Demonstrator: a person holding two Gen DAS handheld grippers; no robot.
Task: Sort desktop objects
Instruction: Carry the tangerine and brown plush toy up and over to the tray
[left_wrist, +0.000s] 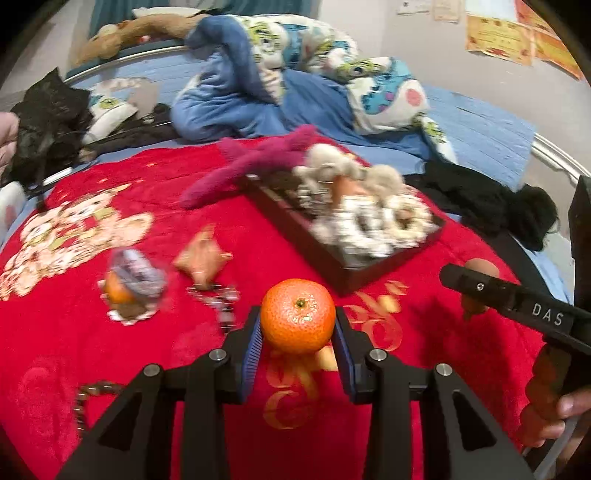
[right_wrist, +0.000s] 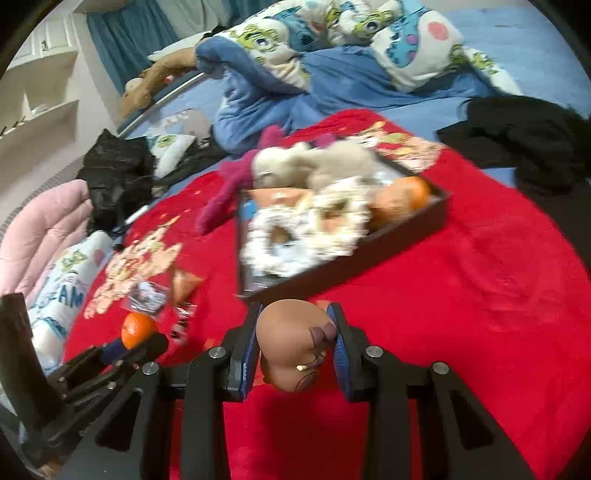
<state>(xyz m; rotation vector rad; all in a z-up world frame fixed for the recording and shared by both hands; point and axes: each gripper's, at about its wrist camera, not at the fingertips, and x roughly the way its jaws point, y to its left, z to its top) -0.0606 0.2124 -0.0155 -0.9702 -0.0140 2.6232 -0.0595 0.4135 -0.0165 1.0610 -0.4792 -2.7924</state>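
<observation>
My left gripper (left_wrist: 298, 316) is shut on an orange mandarin (left_wrist: 295, 326), its blue pads pressing both sides, above the red blanket (left_wrist: 110, 369). My right gripper (right_wrist: 295, 314) is shut on a brown rounded toy figure (right_wrist: 286, 343). In the left wrist view that toy (left_wrist: 482, 266) shows behind the right gripper's black finger at the right. In the right wrist view the held mandarin (right_wrist: 137, 329) sits at the lower left. Ahead of both lies a black tray (right_wrist: 424, 221) (left_wrist: 369, 267) filled with fluffy white and beige items and an orange fruit (right_wrist: 410, 192).
On the blanket left of the tray lie a second mandarin (left_wrist: 116, 291) under a clear wrapper, an orange snack packet (left_wrist: 203, 258), a dark patterned piece (left_wrist: 218, 301) and a bead chain (left_wrist: 86, 397). A magenta plush (left_wrist: 251, 162), black clothes (right_wrist: 528, 147) and bedding lie behind.
</observation>
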